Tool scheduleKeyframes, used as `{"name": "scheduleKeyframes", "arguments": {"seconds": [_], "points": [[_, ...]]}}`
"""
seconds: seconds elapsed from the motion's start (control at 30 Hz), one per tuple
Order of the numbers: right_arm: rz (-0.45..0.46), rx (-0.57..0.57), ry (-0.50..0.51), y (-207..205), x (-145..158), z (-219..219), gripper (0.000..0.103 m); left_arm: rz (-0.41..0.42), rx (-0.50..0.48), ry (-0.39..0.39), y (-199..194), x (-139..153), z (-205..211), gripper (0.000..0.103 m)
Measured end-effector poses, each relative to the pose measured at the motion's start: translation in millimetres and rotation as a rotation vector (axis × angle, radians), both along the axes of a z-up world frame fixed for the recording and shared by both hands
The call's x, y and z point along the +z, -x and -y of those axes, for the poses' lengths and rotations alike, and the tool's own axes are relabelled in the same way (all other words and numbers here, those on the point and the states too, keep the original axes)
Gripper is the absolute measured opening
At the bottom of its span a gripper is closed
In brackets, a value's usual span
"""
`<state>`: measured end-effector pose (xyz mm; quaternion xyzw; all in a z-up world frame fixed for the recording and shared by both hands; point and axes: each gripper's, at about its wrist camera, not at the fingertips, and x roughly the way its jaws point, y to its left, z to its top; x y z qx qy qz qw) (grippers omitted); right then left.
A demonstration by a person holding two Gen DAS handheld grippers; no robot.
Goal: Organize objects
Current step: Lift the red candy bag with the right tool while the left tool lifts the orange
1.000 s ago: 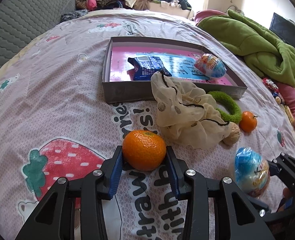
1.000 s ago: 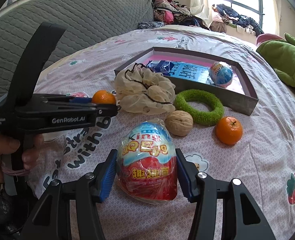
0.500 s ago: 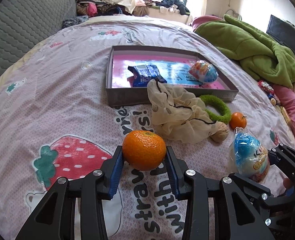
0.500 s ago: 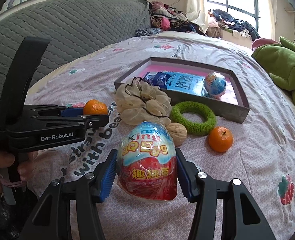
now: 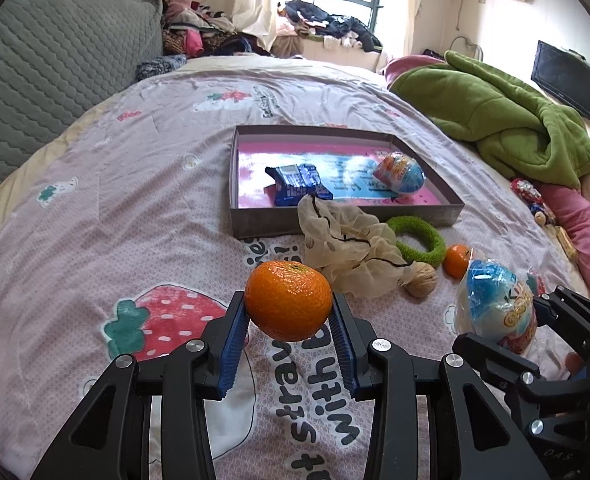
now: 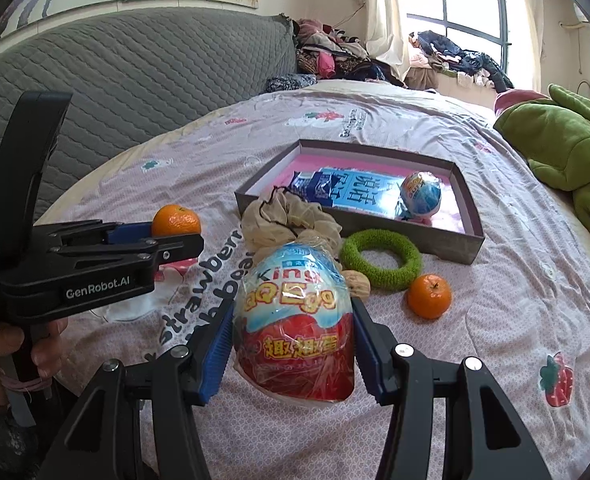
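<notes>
my left tool (image 5: 289, 344) was clamped on a tangerine (image 5: 288, 299), held clear above the bed (image 5: 95, 216), and my right tool (image 6: 293, 354) was gripping a wrapped toy egg (image 6: 293, 320), also lifted off the sheet. the shallow box (image 5: 335, 224) lay further up the bed and already held a blue snack packet (image 5: 297, 183) and another toy egg (image 5: 400, 172), so i judged the sorting partly done. still out on the sheet, in front of the box, were a beige scrunchie (image 5: 347, 252), a green fuzzy ring (image 5: 419, 240), a walnut (image 5: 422, 285) and a second tangerine (image 5: 457, 260); with my two held pieces, that left six things to go in.

the right wrist view showed the egg's printed front and my left tool from the side with a hand (image 6: 3, 344) on its grip, and the quilted grey headboard (image 6: 135, 76). the left wrist view showed the box floor more fully, a green blanket (image 5: 515, 128) and a dark screen (image 5: 565, 78) on the wall.
</notes>
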<state>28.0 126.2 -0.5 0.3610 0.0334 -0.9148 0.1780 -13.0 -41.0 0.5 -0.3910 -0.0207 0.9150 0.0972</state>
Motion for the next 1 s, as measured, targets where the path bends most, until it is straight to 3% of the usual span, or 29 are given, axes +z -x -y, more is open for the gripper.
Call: {"name": "scheduleKeyframes", "arguments": {"seconds": [1.0], "points": [[-0.117,-0.018,0.032,-10,46,-17,0.055,-0.077,0.033,0.012,-21,42,-9,0.042]]}}
